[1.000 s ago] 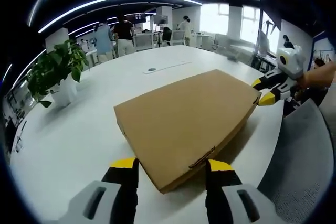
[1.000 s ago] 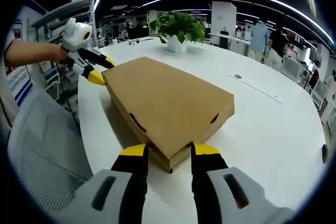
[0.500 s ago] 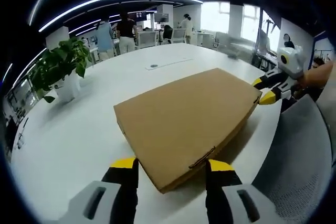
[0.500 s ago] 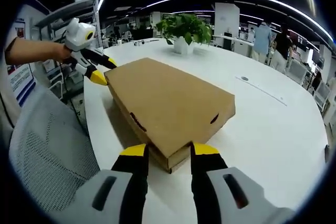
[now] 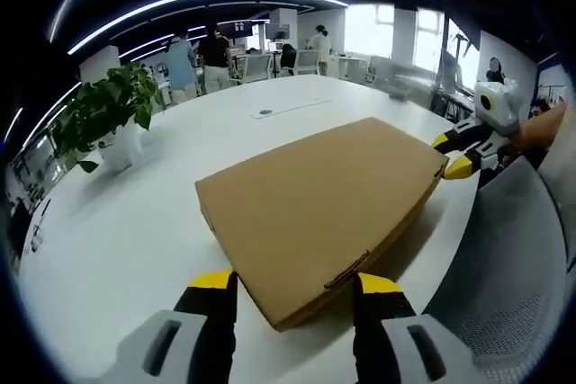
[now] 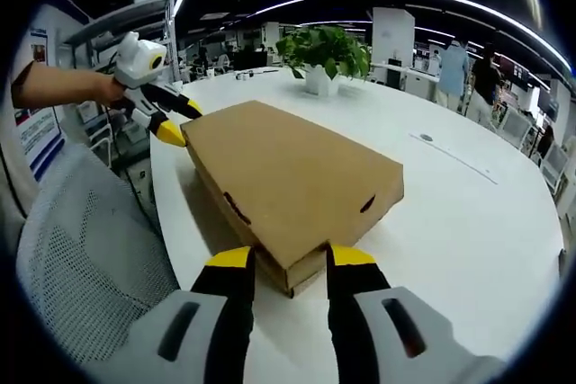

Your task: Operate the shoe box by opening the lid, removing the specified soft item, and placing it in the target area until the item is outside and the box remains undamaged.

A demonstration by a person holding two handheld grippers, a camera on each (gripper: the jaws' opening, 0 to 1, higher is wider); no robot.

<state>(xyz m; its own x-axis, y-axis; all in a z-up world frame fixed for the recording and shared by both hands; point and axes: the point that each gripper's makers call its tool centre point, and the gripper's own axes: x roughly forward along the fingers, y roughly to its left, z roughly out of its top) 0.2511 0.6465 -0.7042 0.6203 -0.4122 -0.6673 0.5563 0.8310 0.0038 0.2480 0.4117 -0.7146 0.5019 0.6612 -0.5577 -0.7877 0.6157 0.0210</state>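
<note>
Shoe box (image 5: 319, 213) of plain brown cardboard lies flat on the white table (image 5: 117, 231), lid closed, near the table's edge where a grey mesh chair back (image 5: 508, 276) stands.

In the left gripper view, the left claw (image 5: 294, 283) sits at one corner of the box, its two yellow-tipped jaws spread wide with the corner between them; whether the tips touch the cardboard cannot be told. At the far right corner of the box the right claw (image 5: 453, 154) appears, held by a hand (image 5: 544, 128), its yellow tips right against the box corner.

In the right gripper view, the right claw (image 6: 286, 258) likewise straddles a box (image 6: 288, 182) corner with its jaws wide apart, one on each side of the corner. A dark slot shows in each of the two side walls near that corner. The left claw (image 6: 171, 119) reaches the far left corner of the box, gripped by a hand (image 6: 112, 89), its yellow tip at the edge of the lid. The chair back (image 6: 81, 267) is to the left of the table (image 6: 468, 222).

A potted green plant (image 5: 101, 114) stands on the table well apart from the box, seen too in the right gripper view (image 6: 326, 51). People (image 5: 198, 56) stand among desks in the background.
</note>
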